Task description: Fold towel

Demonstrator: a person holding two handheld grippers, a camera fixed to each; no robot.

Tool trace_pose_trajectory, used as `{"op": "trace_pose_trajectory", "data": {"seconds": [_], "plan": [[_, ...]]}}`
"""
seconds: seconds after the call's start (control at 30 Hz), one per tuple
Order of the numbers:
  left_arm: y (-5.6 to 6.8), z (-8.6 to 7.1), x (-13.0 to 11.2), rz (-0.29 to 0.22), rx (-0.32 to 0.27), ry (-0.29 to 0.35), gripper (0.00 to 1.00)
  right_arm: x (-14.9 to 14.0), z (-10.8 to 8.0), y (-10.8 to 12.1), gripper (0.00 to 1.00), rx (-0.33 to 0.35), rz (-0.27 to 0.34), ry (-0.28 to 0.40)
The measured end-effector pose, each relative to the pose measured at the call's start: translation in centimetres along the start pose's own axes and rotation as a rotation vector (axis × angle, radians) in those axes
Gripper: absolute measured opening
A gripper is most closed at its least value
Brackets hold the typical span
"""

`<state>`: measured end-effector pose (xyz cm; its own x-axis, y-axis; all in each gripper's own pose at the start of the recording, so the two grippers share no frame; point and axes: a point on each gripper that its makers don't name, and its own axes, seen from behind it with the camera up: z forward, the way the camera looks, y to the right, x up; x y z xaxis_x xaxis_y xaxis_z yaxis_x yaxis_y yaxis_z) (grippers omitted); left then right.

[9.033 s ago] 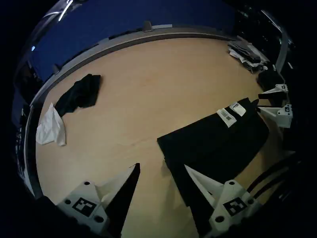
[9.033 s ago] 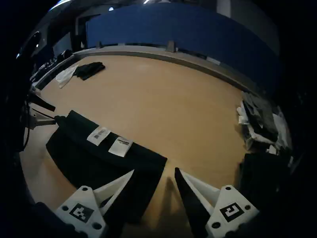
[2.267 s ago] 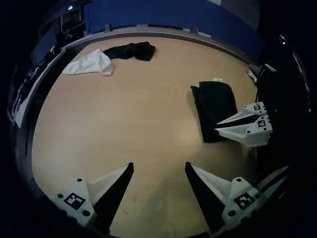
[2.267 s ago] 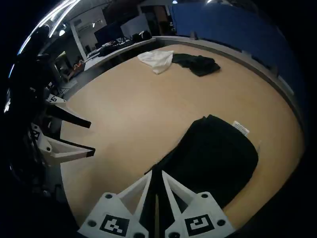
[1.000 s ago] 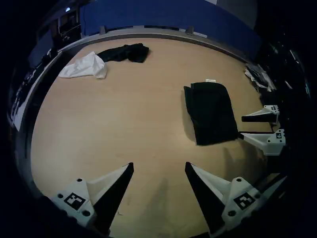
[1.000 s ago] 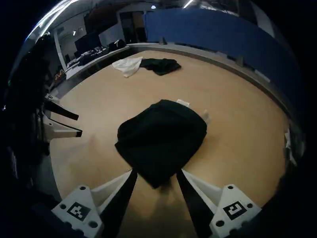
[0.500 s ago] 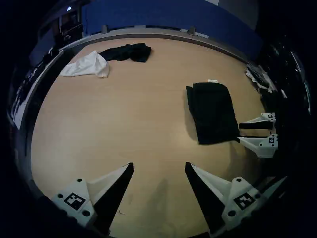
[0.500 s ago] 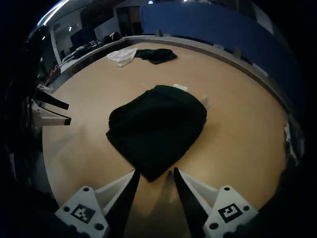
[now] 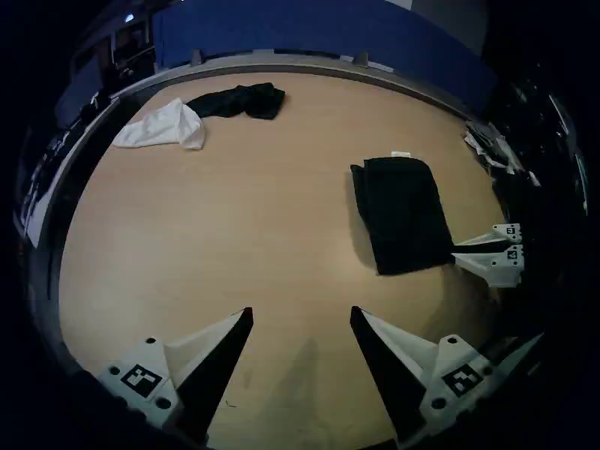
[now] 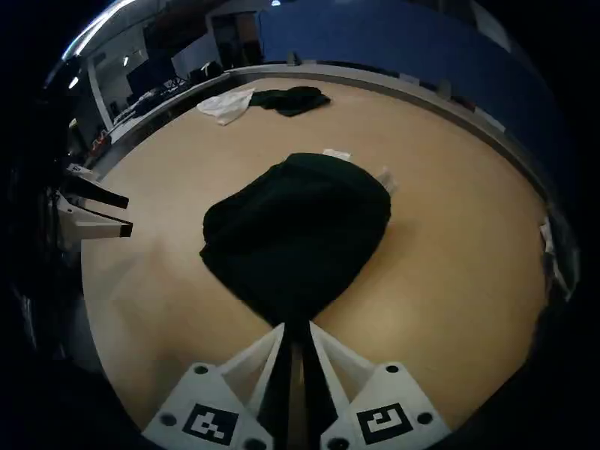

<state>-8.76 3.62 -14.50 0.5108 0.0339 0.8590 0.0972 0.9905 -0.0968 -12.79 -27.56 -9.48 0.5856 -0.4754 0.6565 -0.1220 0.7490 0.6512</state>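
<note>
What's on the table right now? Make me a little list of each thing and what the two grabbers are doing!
table: light wooden top, with a blue wall behind it
black towel: folded into a small bundle, lying flat on the table
right gripper: closed on the towel's near corner
left gripper: open, holding nothing, over bare wood
white cloth: crumpled, near the far edge
dark cloth: crumpled, right beside the white one
</note>
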Motion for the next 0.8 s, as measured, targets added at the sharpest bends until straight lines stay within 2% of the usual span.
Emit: {"op": "trace_pose_trajectory", "data": {"seconds": [0.23, 0.4, 0.8], "plan": [[0.1, 0.0, -0.1, -0.001, -0.001, -0.001, 0.97, 1.5, -0.8, 0.3, 0.04, -0.003, 0.003, 0.040], [0.2, -0.3, 0.0, -0.002, -0.003, 0.003, 0.96, 3.9, -2.4, 0.9, 0.03, -0.015, -0.003, 0.099], [0.8, -0.4, 0.7, -0.003, -0.009, 0.032, 0.97, 12.3, -9.3, 1.5, 0.03, -0.029, -0.035, 0.308]]}}
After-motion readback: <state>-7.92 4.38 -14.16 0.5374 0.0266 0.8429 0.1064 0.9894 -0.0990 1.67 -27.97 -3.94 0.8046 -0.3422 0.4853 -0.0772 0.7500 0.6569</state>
